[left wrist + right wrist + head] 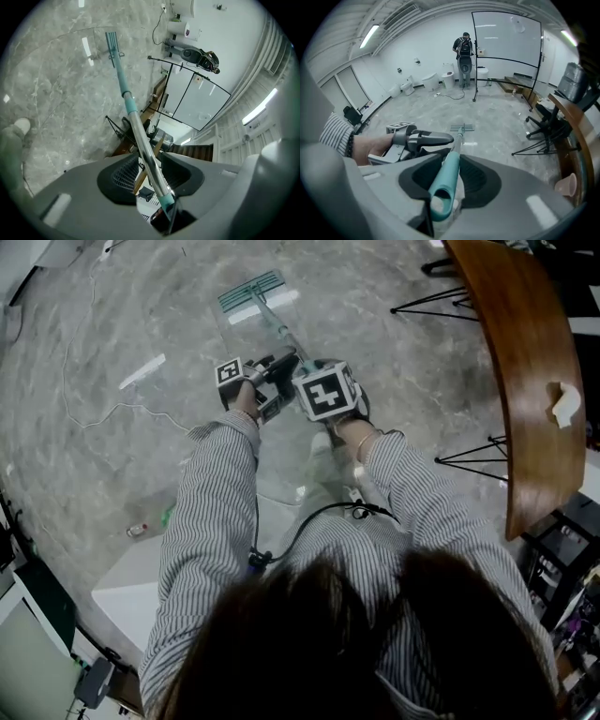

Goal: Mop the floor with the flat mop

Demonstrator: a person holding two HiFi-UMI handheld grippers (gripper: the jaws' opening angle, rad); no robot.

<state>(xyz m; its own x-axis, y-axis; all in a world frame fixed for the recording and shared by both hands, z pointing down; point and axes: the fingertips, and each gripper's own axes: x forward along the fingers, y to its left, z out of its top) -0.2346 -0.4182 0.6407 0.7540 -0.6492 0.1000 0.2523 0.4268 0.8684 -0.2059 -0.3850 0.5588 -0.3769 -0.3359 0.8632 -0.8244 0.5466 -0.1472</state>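
Observation:
The flat mop has a teal striped head (pixel 250 292) lying flat on the grey marble floor (pixel 112 324) ahead of me. Its pole (pixel 274 327) runs back to both grippers. My left gripper (pixel 272 376) is shut on the metal part of the pole (pixel 145 152), lower down. My right gripper (pixel 323 395) is shut on the teal handle end (pixel 443 183), just behind the left one. In the left gripper view the mop head (pixel 111 43) lies far off. In the right gripper view the mop head (pixel 462 127) shows beyond the left gripper (pixel 419 139).
A curved wooden table (pixel 525 371) on thin black legs (pixel 469 456) stands at right, a crumpled paper (pixel 565 404) on it. A white cable (pixel 103 413) trails on the floor at left. A small bottle (pixel 139 531) lies near my left side. A person (pixel 464 51) stands far off.

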